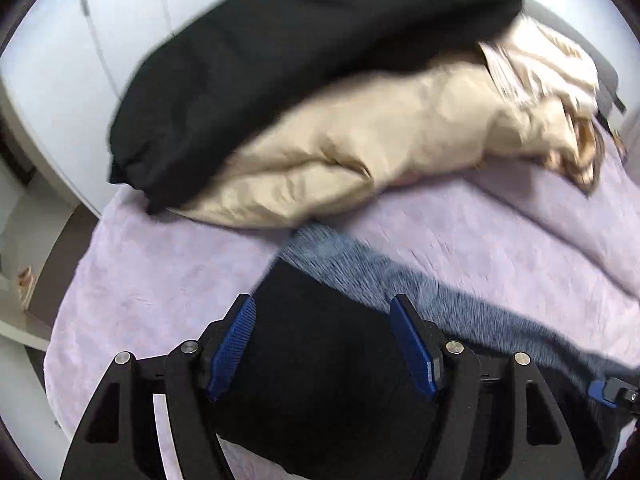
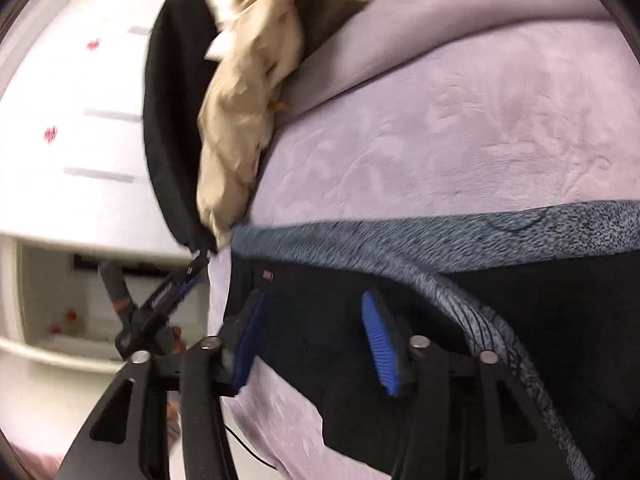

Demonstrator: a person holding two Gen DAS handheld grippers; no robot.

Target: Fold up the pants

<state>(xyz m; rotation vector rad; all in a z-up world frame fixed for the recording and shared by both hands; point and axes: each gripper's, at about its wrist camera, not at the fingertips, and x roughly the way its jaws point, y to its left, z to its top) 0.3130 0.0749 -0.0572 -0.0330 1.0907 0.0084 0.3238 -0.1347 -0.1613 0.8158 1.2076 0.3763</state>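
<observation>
1 unreadable label [image 2: 267, 275] on pants [image 2: 520, 312]

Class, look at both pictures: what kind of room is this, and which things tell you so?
Probably a bedroom: a lilac blanket covers a bed, clothes are piled on it, and white cupboards stand alongside.

You have a bed [image 1: 160, 272] covered by a lilac plush blanket [image 2: 460, 128]. On it, nearest you, lie the black pants [image 1: 320, 380] with a grey heathered band [image 2: 480, 236] along their far edge. Further back, a beige quilted garment [image 1: 380, 140] rests on the blanket, with a black garment [image 1: 260, 60] lying over its far side.
</observation>
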